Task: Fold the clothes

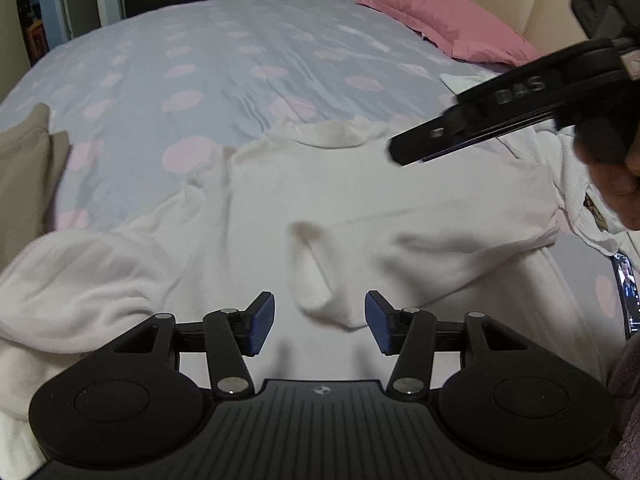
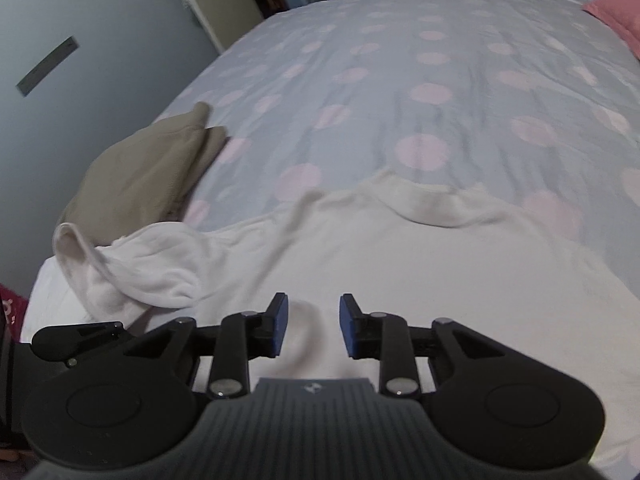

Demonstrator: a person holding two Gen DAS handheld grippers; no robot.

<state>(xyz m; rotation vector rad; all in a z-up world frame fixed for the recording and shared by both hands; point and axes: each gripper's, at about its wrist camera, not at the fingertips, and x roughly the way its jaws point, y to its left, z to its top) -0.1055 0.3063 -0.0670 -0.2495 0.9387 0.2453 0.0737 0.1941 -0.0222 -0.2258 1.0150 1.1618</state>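
A white long-sleeved top (image 1: 280,200) lies spread on the bed, its collar (image 1: 332,132) toward the far side. One sleeve is folded across the body, and its cuff (image 1: 316,284) lies just ahead of my left gripper (image 1: 320,322). That gripper is open, its blue pads (image 1: 262,324) clear of the cloth. The other sleeve (image 2: 132,272) is bunched at the left. My right gripper (image 2: 314,330) hangs open low over the top's body (image 2: 400,280), with a soft ridge of cloth between its pads but not pinched. From the left wrist view it reaches in from the upper right (image 1: 402,152).
The bed has a grey-blue cover with pink dots (image 1: 200,60). A beige garment (image 2: 148,176) lies at the left edge. A pink pillow (image 1: 440,20) is at the far right. Another white garment with a label (image 1: 580,184) and a lit phone (image 1: 626,292) lie at the right.
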